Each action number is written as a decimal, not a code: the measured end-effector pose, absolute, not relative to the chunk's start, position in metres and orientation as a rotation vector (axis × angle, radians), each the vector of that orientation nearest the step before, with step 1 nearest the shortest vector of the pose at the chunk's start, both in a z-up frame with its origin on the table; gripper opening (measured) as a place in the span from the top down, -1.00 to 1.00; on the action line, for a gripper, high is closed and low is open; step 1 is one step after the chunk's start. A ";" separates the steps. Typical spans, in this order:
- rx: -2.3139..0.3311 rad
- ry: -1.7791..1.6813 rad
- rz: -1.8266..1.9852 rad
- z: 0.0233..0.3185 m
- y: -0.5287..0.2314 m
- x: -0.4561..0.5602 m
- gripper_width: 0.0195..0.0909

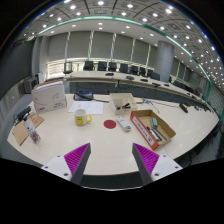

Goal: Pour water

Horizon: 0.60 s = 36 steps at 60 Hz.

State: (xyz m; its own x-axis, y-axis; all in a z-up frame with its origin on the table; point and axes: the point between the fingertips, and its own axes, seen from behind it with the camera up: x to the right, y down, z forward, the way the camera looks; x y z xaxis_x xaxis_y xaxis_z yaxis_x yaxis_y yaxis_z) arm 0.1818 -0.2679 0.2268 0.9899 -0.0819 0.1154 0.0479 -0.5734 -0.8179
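Now, the scene as label and value:

Yellow mug: the yellow mug [82, 117] stands upright on the table, left of the middle, well beyond the fingers and apart from them.
Red disc: a small red disc [110, 124] lies flat on the table, to the right of the mug and nearer to the fingers.
White object: a small white object [123, 124] lies just right of the red disc; I cannot tell what it is.
Orange tray: an open orange tray [153, 128] sits further right, at an angle, with small items inside that are too small to name.
Cardboard box: an open cardboard box [122, 101] stands behind the disc, near the far side of the table.
White box: a large white box [49, 96] stands on the left, behind the mug.
Table: the white table [100, 138] carries all these things.
Hand-held gripper: the hand-held gripper [111, 160] is open, its two fingers wide apart with magenta pads [76, 156] facing inward; nothing is between them, and it is above the near part of the table.
Room: office chairs [103, 67] and large windows [90, 45] are far behind.
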 end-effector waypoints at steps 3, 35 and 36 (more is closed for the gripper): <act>-2.182 0.010 -0.157 0.223 -0.268 0.173 -0.86; -2.104 -0.200 0.040 0.143 -0.251 -0.120 -0.87; -2.101 -0.201 0.049 0.139 -0.250 -0.131 -0.87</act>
State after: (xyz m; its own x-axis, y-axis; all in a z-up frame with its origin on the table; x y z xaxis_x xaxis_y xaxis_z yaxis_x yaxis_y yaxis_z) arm -0.1308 -0.2499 0.1392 0.9854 0.1636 0.0469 0.1239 -0.5010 -0.8565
